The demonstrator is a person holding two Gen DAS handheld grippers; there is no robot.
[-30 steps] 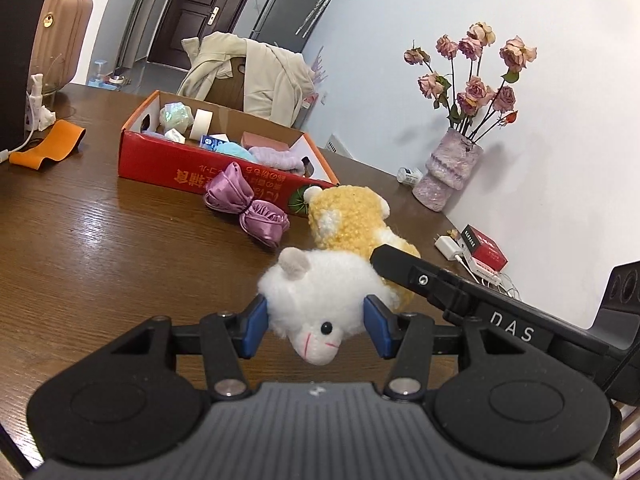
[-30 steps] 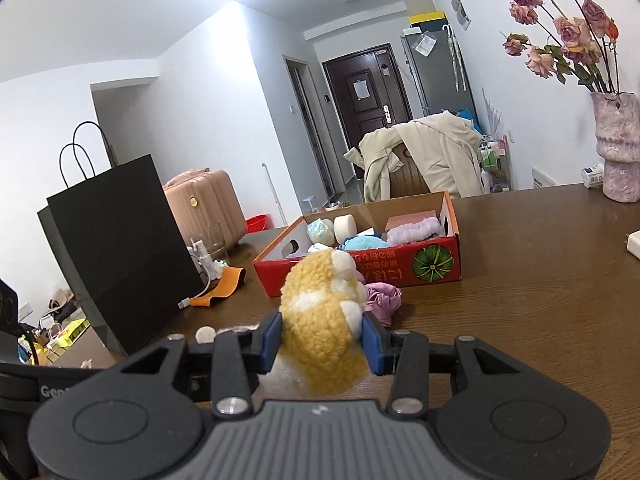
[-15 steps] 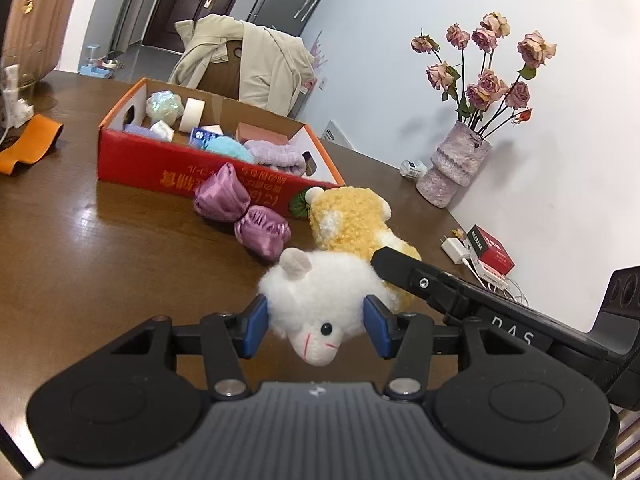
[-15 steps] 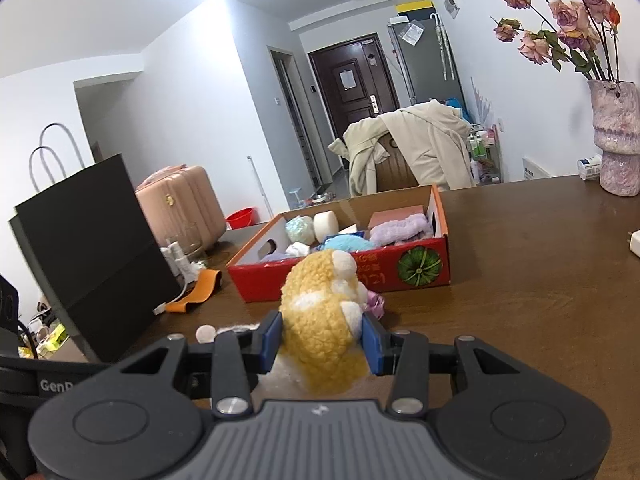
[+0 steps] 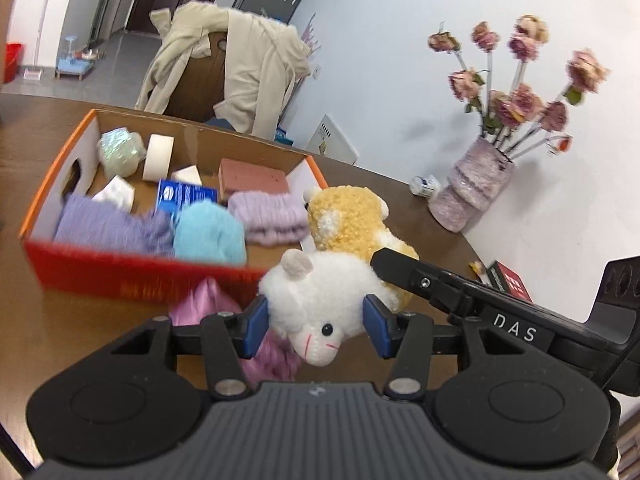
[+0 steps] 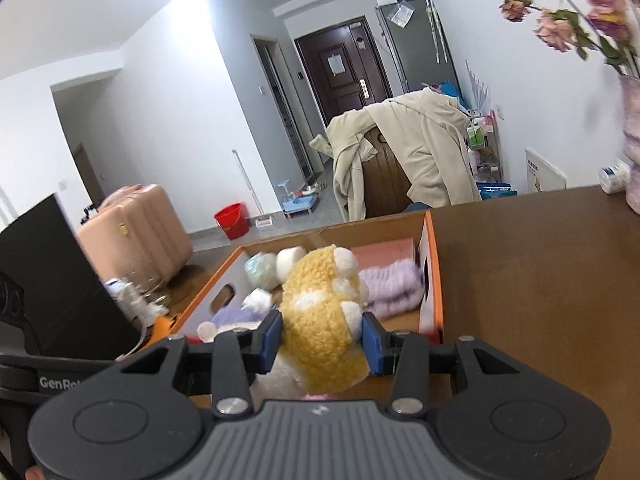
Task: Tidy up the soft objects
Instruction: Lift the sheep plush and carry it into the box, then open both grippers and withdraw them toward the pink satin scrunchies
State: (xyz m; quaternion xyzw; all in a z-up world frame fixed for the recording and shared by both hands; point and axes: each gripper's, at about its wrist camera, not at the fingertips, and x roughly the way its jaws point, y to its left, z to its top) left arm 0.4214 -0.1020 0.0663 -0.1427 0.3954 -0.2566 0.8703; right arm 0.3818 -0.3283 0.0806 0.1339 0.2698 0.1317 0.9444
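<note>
Here, two plush toys, one white plush, one yellow plush, one red box

Fluffy white plush, curly yellow plush, seemingly cardboard box, glossy wooden table.

Black tool — blue pads, silver screws

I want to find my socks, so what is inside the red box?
The red box holds a blue fluffy sock, purple knitted things, a pink block, a tape roll and a shiny ball. Whatever lies beneath them is covered.
</note>
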